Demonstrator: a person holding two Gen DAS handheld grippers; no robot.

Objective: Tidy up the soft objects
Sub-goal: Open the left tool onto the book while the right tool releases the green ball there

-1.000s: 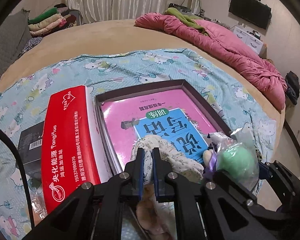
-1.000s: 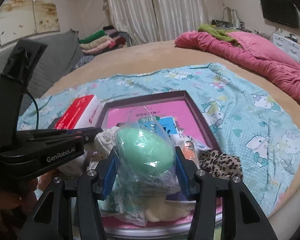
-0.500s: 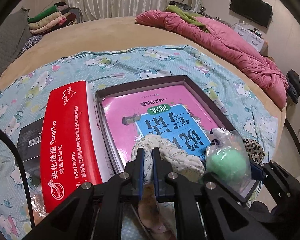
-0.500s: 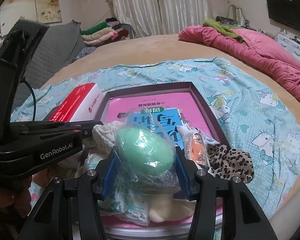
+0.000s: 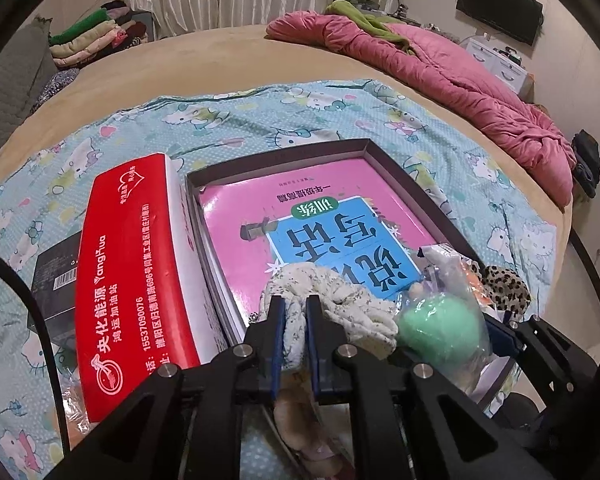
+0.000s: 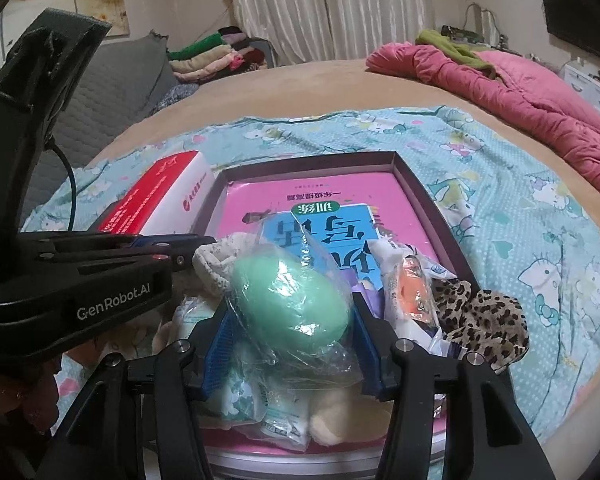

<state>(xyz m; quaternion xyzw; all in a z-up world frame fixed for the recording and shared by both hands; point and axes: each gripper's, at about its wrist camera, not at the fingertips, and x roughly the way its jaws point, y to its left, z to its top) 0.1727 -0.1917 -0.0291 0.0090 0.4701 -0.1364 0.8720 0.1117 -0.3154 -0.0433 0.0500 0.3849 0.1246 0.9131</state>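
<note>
Floral cream cloth (image 5: 332,300), bunched at lower centre of the left wrist view, sits pinched between the left gripper (image 5: 295,344), whose jaws are just starting to ease apart with the fabric still pressed between the pads. It hangs over the near edge of the shallow dark box (image 5: 400,178), so I'd say this piece is being let go into the tray. A pink book (image 5: 332,208) lines the box's floor; a red carton (image 5: 128,272) lies along its left wall, outside it. At lower right the bagged green sponge (image 5: 440,332) shows beside a leopard-print scrunchie (image 5: 504,284).

From the right wrist view, the right gripper (image 6: 290,328) clasps the green sponge in its clear bag at lower centre, pads against both sides, poised above the box's near end. Inside that end lie a packet with an orange item (image 6: 412,284), the scrunchie at the right rim, and more bagged soft things beneath the jaws. Next, I reckon, comes lowering the sponge onto a bare patch of the book and releasing it without the bag clinging.
</note>
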